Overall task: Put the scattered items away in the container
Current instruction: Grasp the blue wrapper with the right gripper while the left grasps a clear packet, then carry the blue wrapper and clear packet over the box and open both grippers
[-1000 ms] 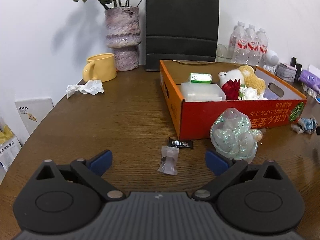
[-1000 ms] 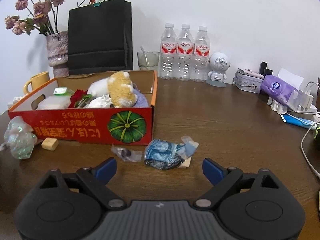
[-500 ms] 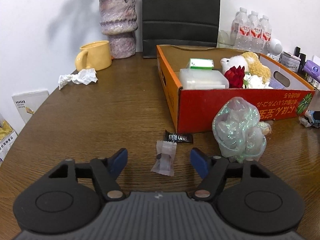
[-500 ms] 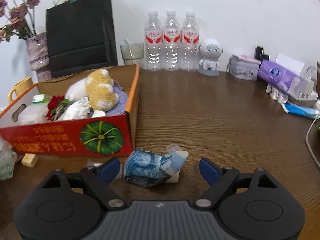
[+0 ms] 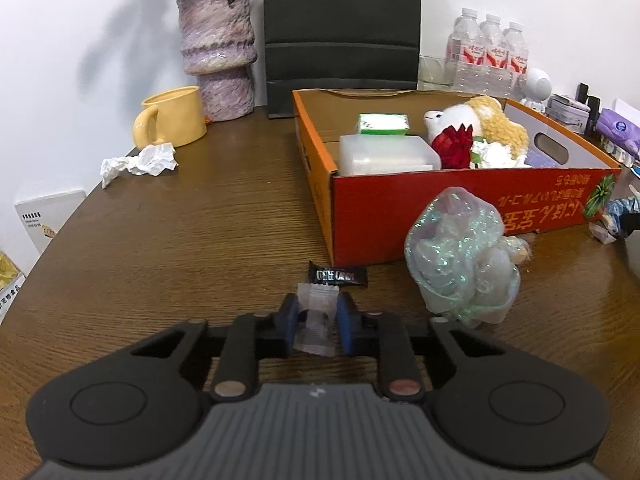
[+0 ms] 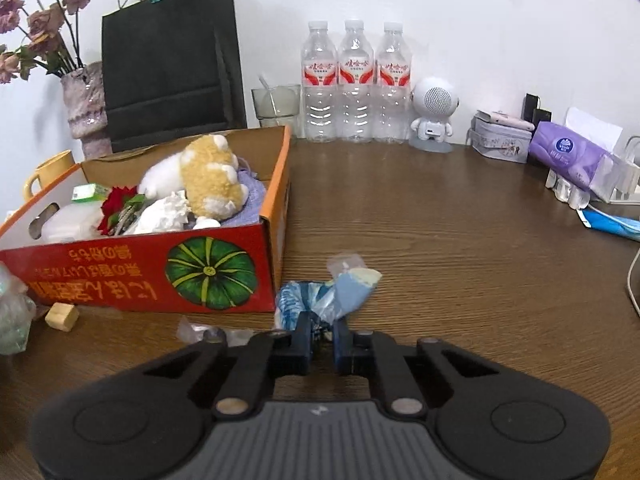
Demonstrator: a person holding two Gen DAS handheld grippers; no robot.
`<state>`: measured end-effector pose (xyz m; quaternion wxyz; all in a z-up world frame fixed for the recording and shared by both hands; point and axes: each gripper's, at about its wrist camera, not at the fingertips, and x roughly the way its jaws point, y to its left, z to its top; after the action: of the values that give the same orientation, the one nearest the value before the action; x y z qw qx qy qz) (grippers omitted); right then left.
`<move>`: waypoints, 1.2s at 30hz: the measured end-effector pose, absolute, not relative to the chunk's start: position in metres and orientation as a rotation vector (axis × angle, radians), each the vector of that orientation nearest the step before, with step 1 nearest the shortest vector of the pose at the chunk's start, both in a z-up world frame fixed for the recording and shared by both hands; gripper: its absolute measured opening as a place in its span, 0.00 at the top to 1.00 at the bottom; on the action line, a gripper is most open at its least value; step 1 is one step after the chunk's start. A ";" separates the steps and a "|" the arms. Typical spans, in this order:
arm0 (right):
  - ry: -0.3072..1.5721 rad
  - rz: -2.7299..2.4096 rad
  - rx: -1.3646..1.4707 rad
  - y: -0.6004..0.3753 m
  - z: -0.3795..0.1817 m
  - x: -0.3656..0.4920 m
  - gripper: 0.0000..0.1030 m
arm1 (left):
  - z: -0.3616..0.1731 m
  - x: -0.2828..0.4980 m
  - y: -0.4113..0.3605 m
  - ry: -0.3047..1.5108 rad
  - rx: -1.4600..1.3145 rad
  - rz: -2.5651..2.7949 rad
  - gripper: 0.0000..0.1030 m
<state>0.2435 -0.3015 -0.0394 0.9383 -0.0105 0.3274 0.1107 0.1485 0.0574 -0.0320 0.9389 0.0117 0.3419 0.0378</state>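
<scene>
The red and orange cardboard box (image 5: 448, 204) (image 6: 120, 272) holds a plush toy, a red flower, a plastic tub and a green carton. My left gripper (image 5: 318, 320) is shut on a clear candy wrapper (image 5: 318, 322) on the table in front of the box's near left corner. A black candy (image 5: 337, 276) lies just beyond it. A glittery plastic bundle (image 5: 460, 260) sits to the right. My right gripper (image 6: 322, 334) is shut on a crumpled blue wrapper (image 6: 320, 300) by the box's right corner.
A crumpled tissue (image 5: 140, 162), yellow mug (image 5: 172, 122) and vase (image 5: 218, 48) stand at the far left. A wooden cube (image 6: 62, 316) and a clear wrapper (image 6: 200, 328) lie before the box. Water bottles (image 6: 356, 84), a speaker figure (image 6: 434, 116) and tissue pack (image 6: 572, 156) line the back.
Both grippers moved forward and closed: the left on the clear candy wrapper, the right on the blue wrapper.
</scene>
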 end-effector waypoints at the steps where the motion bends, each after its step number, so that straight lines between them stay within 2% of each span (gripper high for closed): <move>1: 0.669 0.229 -0.018 -0.302 -0.039 0.242 0.91 | -0.032 0.148 0.057 0.697 0.027 0.078 0.80; 9: 0.640 0.222 0.000 -0.305 -0.032 0.226 0.92 | -0.029 0.136 0.056 0.689 0.017 0.081 0.83; 23: 0.595 0.243 0.004 -0.306 -0.012 0.186 0.92 | -0.011 0.098 0.056 0.627 0.009 0.078 0.84; 36: 0.505 0.306 -0.017 -0.292 0.024 0.159 0.92 | 0.042 0.086 0.043 0.490 -0.021 -0.035 0.84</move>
<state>0.1585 -0.2920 0.0236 0.9567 -0.0084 0.2490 0.1508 0.0856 0.0429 0.0421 0.9700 -0.0104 0.2424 -0.0172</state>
